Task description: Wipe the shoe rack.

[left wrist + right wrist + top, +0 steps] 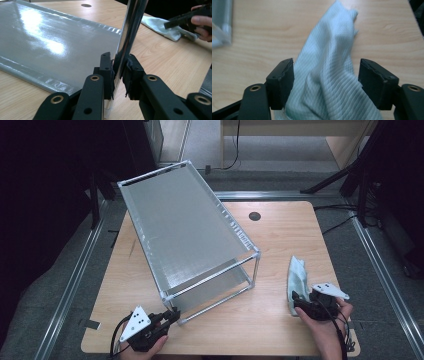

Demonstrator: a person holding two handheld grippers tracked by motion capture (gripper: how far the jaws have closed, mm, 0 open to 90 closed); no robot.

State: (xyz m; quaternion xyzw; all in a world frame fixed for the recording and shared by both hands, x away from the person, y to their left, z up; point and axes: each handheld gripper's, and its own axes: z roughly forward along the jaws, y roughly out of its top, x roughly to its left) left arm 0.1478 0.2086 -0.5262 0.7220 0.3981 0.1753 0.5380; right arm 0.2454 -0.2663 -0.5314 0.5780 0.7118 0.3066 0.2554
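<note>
A shelf rack (185, 225) with chrome tubes and grey panels lies tilted on the wooden table (280, 235). My left gripper (172, 315) is at its near corner. In the left gripper view the jaws (119, 75) are shut on the rack's chrome post (128, 32), one pad on each side. A pale green cloth (296, 272) lies crumpled at the table's right side. My right gripper (297, 299) sits at its near end. In the right gripper view the jaws (325, 80) stand open with the cloth (329, 62) lying between them.
A round cable hole (254, 216) is in the table's far side. Dark stand legs (350, 175) rise beyond the right edge. Bare wood (260, 320) stretches between the two grippers along the front edge. A rack corner (222, 27) is at the left of the right gripper view.
</note>
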